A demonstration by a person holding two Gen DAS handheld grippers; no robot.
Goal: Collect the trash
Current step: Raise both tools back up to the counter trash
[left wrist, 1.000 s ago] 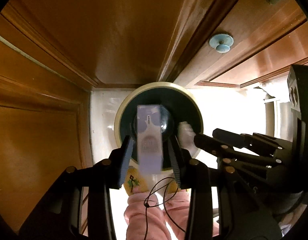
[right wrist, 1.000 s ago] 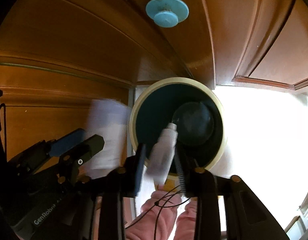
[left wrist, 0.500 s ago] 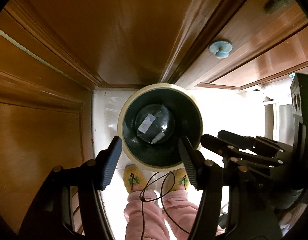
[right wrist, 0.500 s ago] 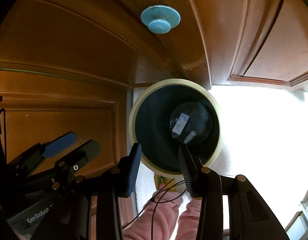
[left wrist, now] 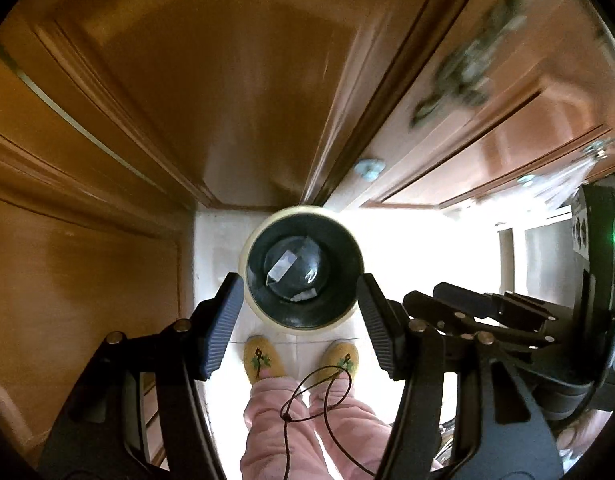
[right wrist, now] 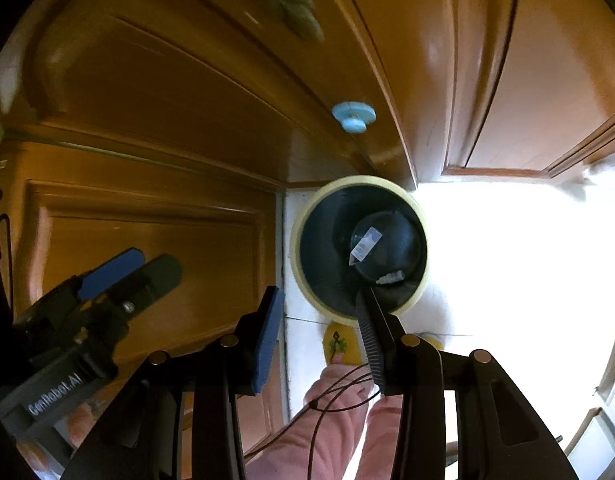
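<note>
A round bin with a cream rim (left wrist: 249, 240) and a black liner stands on the pale floor below me, also in the right wrist view (right wrist: 297, 232). At its bottom lie a flat pale wrapper (left wrist: 280, 272) (right wrist: 365, 243) and a small white tube (left wrist: 304, 295) (right wrist: 390, 278). My left gripper (left wrist: 299, 322) is open and empty, high above the bin's near rim. My right gripper (right wrist: 321, 338) is open and empty, above the bin's left near edge. Each gripper shows at the side of the other's view.
Brown wooden doors (left wrist: 227, 80) surround the bin at the back and left, one with a blue round doorstop (right wrist: 353, 117). The person's yellow slippers (left wrist: 261, 362) and pink trousers (left wrist: 283, 420) stand just before the bin. Bright floor (right wrist: 507, 264) lies to the right.
A second ago each gripper held a piece of trash over the bin. Both opened and the pieces fell in. Both grippers have since risen, so the bin looks smaller.
</note>
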